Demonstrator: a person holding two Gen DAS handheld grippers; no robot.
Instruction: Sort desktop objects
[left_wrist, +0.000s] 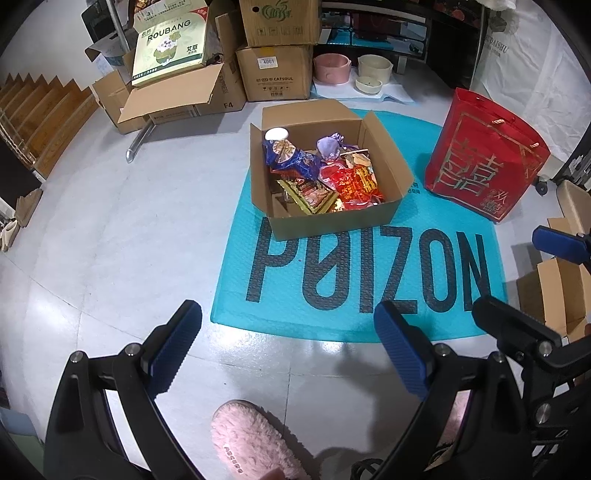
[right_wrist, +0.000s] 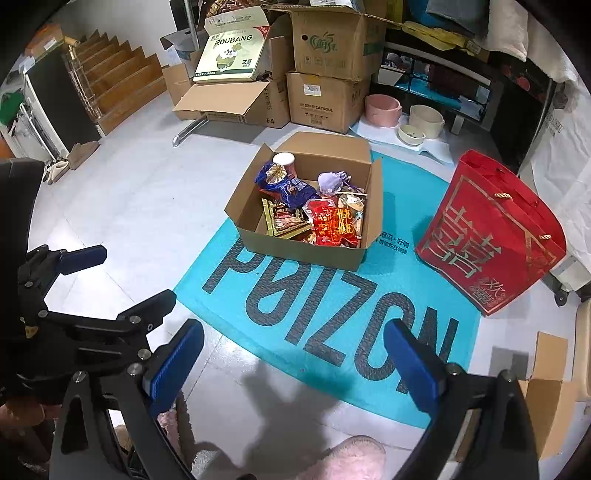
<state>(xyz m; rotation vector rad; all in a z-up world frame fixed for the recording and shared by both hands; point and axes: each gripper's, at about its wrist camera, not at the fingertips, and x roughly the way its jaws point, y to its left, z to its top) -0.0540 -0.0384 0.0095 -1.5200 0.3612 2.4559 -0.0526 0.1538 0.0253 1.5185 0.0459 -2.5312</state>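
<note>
Pink slipper (left_wrist: 255, 439) up close, both grippers (left_wrist: 291, 354) (right_wrist: 295, 365) wide open, empty. Snacks (left_wrist: 317, 177) sit in the cardboard box (left_wrist: 332, 225) by the red bag (left_wrist: 480, 158); either unsorted or already boxed.

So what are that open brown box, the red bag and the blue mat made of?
The open box looks like plain matte corrugated cardboard, with folded flaps and raw brown faces. The red bag seems glossy coated paper with gold print and cord handles. The teal mat has a dimpled sheen, probably plastic bubble padding, though I can't be sure.
</note>
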